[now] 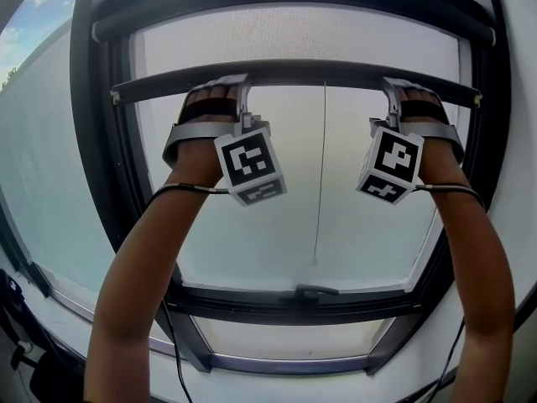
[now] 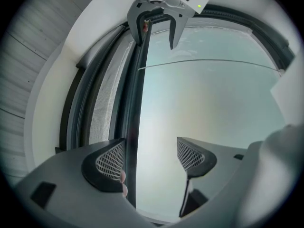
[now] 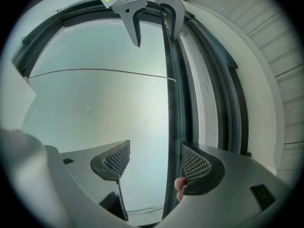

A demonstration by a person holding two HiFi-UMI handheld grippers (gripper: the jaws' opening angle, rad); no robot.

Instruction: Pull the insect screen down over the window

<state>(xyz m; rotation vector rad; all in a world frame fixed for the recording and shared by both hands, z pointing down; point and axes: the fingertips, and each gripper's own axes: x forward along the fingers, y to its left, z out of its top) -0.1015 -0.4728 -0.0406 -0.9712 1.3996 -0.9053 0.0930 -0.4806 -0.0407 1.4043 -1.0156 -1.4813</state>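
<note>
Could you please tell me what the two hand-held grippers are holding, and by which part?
Nothing is clamped. The left hand-held gripper and right hand-held gripper each straddle the screen's pull bar, one toward each end, jaws apart.

bright, flat daylight comes in from outside through the glass [image 1: 277, 217], so the whole scene is backlit. the window frame [image 1: 92, 141] and the pull bar [image 1: 294, 72] go nearly black, and the forearms [image 1: 143, 267] are dim on their near side. there are no hard shadows. the glass looks milky and a little blown out, with a faint warm flare near the middle in the left gripper view. strong fisheye bowing bends the frame into arcs. both gripper views sit in dark round vignettes. the near jaws look soft, while the screen mesh [image 2: 107, 94] is sharp.
</note>
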